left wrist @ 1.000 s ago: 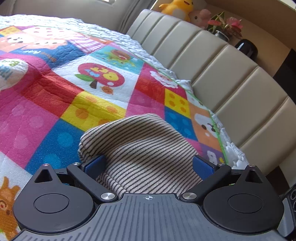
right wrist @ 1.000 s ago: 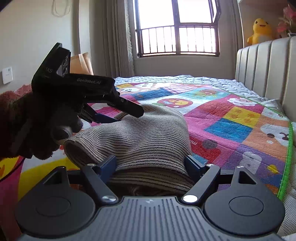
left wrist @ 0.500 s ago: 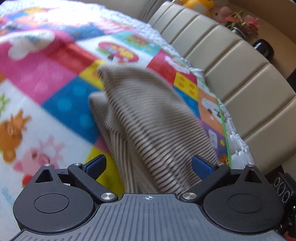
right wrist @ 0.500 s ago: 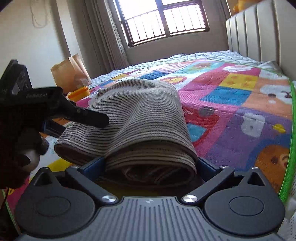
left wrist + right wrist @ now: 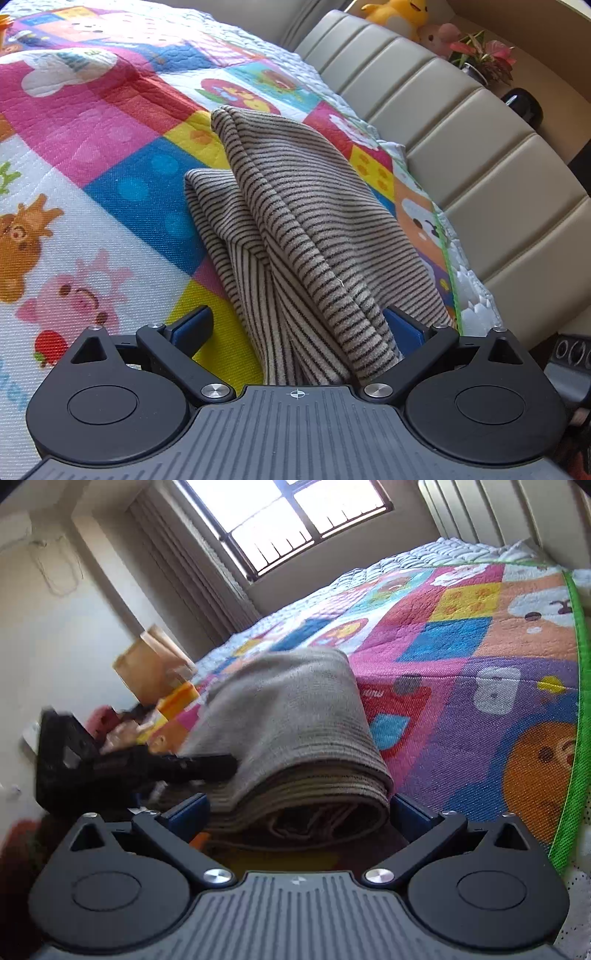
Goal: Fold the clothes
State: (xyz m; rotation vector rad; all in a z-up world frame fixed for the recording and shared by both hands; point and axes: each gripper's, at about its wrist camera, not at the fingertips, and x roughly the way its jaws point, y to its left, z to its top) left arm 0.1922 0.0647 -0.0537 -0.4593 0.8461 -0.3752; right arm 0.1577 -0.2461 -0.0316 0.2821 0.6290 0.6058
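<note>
Two grippers at a striped top on a bright quilt.

From the left wrist, the left gripper [image 5: 297,328] has its blue fingers [image 5: 194,326] spread wide. The striped top [image 5: 295,221] runs from the bottom middle up to the picture's center. It lies between the fingers and hides part of the right one. The colorful quilt [image 5: 92,122] fills the left side, and the padded headboard [image 5: 480,155] the right. From the right wrist, the right gripper [image 5: 297,814] is spread wide too. The folded roll of striped top [image 5: 291,731] sits between its fingers. The left gripper [image 5: 147,768] shows blurry at the left, touching the cloth.
</note>
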